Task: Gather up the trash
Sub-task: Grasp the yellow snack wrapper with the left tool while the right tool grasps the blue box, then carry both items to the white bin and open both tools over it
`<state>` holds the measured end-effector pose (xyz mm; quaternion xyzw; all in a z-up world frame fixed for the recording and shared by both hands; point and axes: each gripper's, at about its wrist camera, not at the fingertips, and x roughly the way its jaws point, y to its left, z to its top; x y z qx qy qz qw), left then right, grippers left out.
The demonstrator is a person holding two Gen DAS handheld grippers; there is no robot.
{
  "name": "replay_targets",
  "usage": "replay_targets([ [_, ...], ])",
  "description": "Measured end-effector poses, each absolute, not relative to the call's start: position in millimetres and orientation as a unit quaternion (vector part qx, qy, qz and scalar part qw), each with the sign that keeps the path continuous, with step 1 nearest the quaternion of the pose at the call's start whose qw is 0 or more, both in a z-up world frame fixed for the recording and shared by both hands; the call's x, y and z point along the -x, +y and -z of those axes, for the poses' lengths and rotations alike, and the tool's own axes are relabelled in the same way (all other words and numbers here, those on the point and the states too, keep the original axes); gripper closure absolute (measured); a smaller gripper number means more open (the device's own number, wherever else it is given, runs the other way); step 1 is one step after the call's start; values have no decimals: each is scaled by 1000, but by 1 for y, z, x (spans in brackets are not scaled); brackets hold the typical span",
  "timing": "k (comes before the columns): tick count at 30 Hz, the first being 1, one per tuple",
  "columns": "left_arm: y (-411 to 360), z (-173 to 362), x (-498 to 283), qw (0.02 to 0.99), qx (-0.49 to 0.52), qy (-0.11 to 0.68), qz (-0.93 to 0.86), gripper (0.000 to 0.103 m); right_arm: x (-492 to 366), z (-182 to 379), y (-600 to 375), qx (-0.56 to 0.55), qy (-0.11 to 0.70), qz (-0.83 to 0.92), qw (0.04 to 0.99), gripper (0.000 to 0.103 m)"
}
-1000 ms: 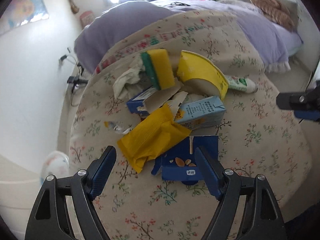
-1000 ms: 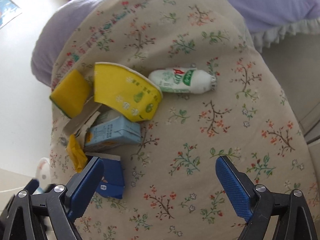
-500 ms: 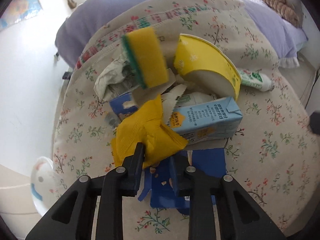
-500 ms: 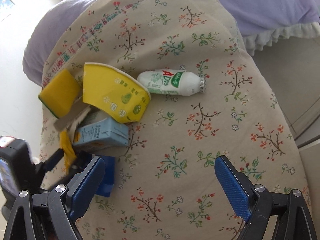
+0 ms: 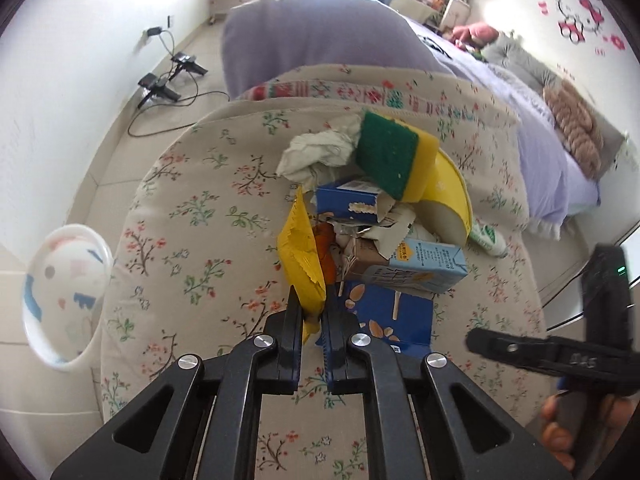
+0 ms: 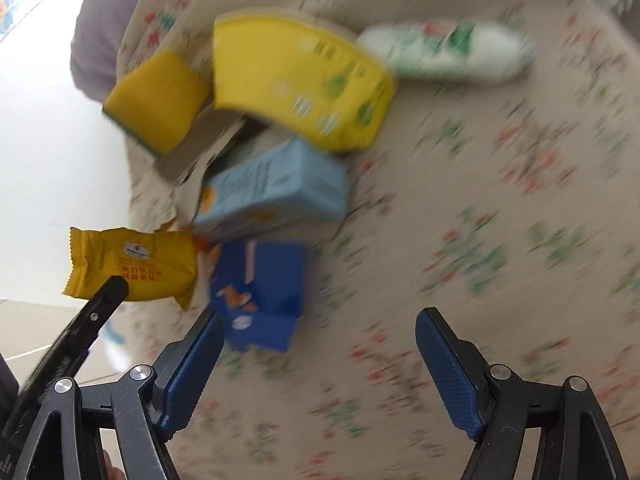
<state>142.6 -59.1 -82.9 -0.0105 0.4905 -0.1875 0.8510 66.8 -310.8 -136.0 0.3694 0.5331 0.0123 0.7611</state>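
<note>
Trash sits in a heap on the floral blanket point(image 5: 208, 240) at the foot of the bed, and we log each claw in turn. Our left claw point(image 5: 312, 320) has just been closing and now pinches the near end of a yellow wrapper point(image 5: 301, 256), which stands on edge between its pads; in the right wrist view the same wrapper point(image 6: 132, 266) appears lifted off the pile, out to the left of the blanket's edge. Our right claw point(image 6: 316, 364) is spread wide with nothing between its pads, though its jaws have just been narrowing slightly; it hangs over bare blanket point(image 6: 500, 200), just beside a dark blue box point(image 6: 260, 292). That view is motion-blurred. Behind the blue box we note a light blue carton point(image 5: 428, 264), torn cardboard, a yellow paper cup point(image 5: 448, 200) on its side, a yellow sponge point(image 5: 394, 160) with its green face showing, crumpled paper point(image 5: 316, 152), and a white bottle point(image 6: 444, 54) lying beyond the cup. A round bin point(image 5: 64, 292) stands on the floor left of the bed.
</note>
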Motion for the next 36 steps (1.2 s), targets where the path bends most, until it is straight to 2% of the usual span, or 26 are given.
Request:
replay_targets([
  [4, -45, 79, -139, 846, 39, 499, 186, 95, -71, 148, -294, -399, 539, -29, 741, 23],
  [15, -13, 62, -133, 845, 69, 496, 185, 95, -81, 184, -268, -468, 543, -11, 697, 46],
  [18, -7, 62, -134, 845, 75, 497, 185, 95, -87, 195, -267, -478, 544, 2, 690, 59],
  [20, -1, 60, -134, 846, 76, 495, 183, 95, -89, 201, -266, -485, 540, 10, 688, 75],
  [23, 9, 58, -134, 847, 82, 493, 181, 95, -89, 202, -268, -499, 530, 12, 686, 86],
  [26, 21, 55, -135, 847, 94, 492, 178, 95, -84, 188, -268, -498, 513, -2, 699, 92],
  [32, 48, 45, -140, 850, 116, 484, 171, 95, -71, 166, -249, -482, 481, -39, 731, 97],
  [36, 74, 39, -145, 852, 134, 480, 158, 95, -73, 138, -229, -430, 455, -70, 776, 97],
])
